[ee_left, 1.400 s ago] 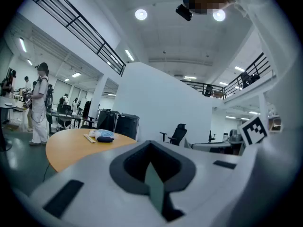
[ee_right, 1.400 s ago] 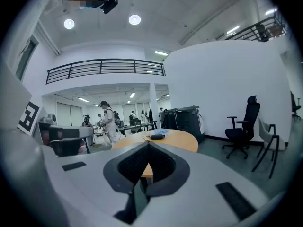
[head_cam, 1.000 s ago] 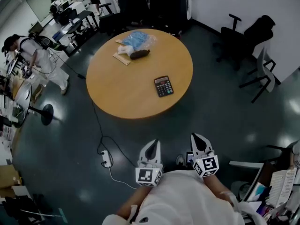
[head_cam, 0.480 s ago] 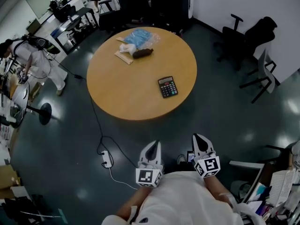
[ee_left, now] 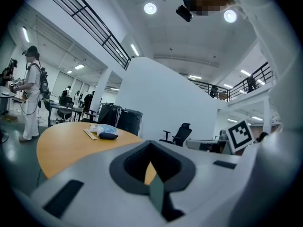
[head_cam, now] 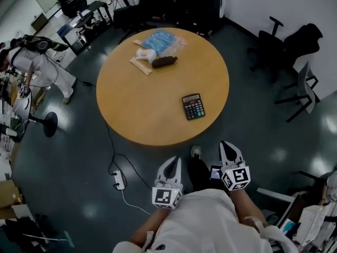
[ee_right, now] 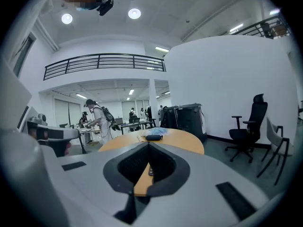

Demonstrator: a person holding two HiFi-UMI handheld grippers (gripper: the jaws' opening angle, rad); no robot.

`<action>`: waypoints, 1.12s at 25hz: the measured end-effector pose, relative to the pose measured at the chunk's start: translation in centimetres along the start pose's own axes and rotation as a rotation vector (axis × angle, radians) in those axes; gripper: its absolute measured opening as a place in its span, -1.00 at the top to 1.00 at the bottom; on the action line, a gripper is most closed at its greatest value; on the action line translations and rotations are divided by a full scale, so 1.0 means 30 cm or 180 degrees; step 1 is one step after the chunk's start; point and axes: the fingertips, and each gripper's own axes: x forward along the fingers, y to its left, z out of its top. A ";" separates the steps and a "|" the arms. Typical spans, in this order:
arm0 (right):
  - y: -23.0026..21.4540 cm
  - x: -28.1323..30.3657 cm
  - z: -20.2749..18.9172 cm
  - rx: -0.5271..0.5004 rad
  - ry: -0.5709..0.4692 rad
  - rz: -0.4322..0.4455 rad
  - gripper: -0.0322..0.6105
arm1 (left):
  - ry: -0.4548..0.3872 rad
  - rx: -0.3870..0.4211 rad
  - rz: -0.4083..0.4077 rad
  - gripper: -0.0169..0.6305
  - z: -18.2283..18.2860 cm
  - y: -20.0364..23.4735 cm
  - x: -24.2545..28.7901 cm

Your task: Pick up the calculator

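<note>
Desks (head_cam: 79, 22) and a standing person in white (head_cam: 39, 62) at the far left of the head view, with a black round stand base (head_cam: 51, 126) on the dark floor nearer by. Next, a white power strip (head_cam: 120, 179) on the floor, its cable running up under the round wooden table (head_cam: 131, 109). On the table's far side, lying close together: a flat tan strip (head_cam: 140, 66), a clear bag with blue contents (head_cam: 160, 40), and a dark oblong item (head_cam: 164, 61) just beside the bag. Then the left gripper (head_cam: 171, 165), held low before the body and short of the table edge, jaws pressed together with nothing between them; only orange tabletop seen through the opening behind its tips. Further right the calculator (head_cam: 193, 106), flat on the table's near right part, keys up, well apart from the bag and from both grippers, untouched. Then the right gripper (head_cam: 228, 147), a little further forward than the left, near the table's rim but not over it, jaws likewise fully closed and empty. At far right, black office chairs (head_cam: 274, 38) near the white wall, with a grey chair (head_cam: 305, 83) beside them.
</note>
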 end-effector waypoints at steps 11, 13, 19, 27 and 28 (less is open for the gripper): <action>-0.231 0.528 -0.014 -0.0085 0.0315 0.0502 0.86 | -0.0106 -0.0054 0.0285 0.93 0.156 0.196 0.531; -0.257 0.603 -0.038 -0.0159 0.0401 0.0616 0.86 | -0.0115 -0.0050 0.0308 0.93 0.173 0.212 0.596; -0.331 0.795 -0.167 -0.0178 0.0791 0.0892 0.86 | -0.0046 -0.0067 0.0189 0.93 0.201 0.263 0.740; -0.401 0.967 -0.367 -0.0146 0.1387 0.1141 0.85 | 0.0004 -0.0105 0.0136 0.93 0.210 0.333 0.863; -0.413 0.988 -0.384 -0.0100 0.1451 0.1141 0.85 | 0.0012 -0.0093 0.0132 0.93 0.210 0.340 0.869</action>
